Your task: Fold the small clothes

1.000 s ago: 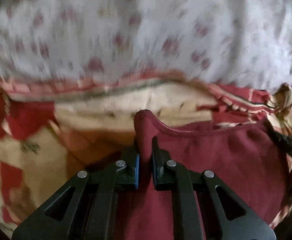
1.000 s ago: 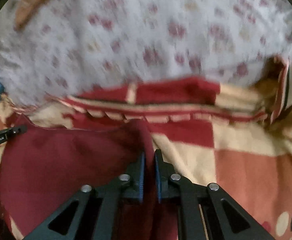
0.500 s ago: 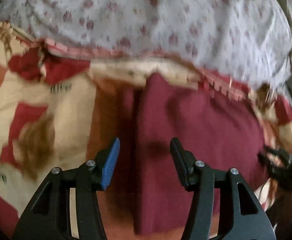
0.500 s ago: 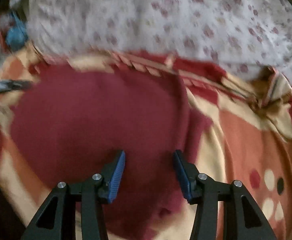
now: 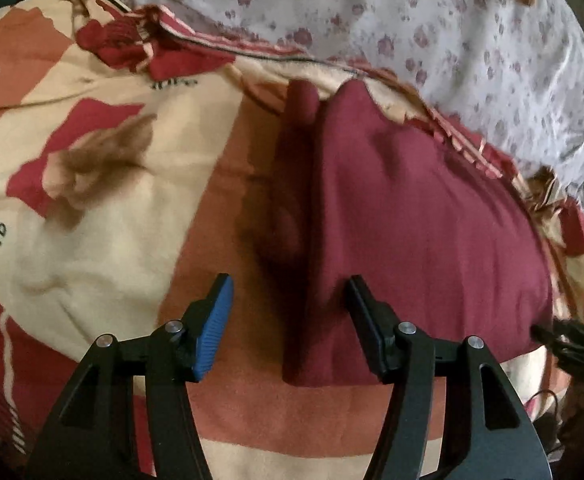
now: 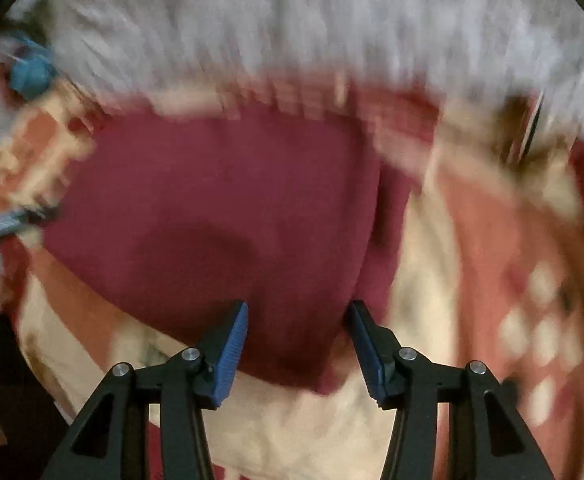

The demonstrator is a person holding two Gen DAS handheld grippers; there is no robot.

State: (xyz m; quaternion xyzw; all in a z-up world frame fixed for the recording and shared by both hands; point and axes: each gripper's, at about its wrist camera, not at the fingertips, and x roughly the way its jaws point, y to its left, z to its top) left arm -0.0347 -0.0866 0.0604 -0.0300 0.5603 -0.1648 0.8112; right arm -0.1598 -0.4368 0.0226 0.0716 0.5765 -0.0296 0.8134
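The small maroon garment [image 5: 420, 232] lies flat on a patterned blanket [image 5: 103, 200] in cream, red and orange, which covers what looks like a bed. Behind it there is a white quilt with small flowers [image 5: 472, 40]. The garment seems already folded at least one time, because along its left side a second layer [image 5: 292, 184] shows under the top one.

The left tool [image 5: 287, 304] hangs over the near left edge of the garment with its jaws spread wide and nothing between them. The right tool [image 6: 298, 324] is the same: jaws apart, empty, above the near right corner of the cloth.

I judge the cloth to be light, soft and thin. It will bend at once when lifted and will not keep any shape, so a single pinch in the middle would only make a bunch. Better places to hold are the two near corners or the side hem, where the layers come together and both can be caught in one pinch. The blanket under it is also soft, so a deep pinch may take the blanket too.

The right wrist view is strongly blurred; edges and the far hem cannot be read there. At the right border of the left view a dark object [image 5: 564, 336] is cut off, probably the other tool. The kind of garment I cannot tell.
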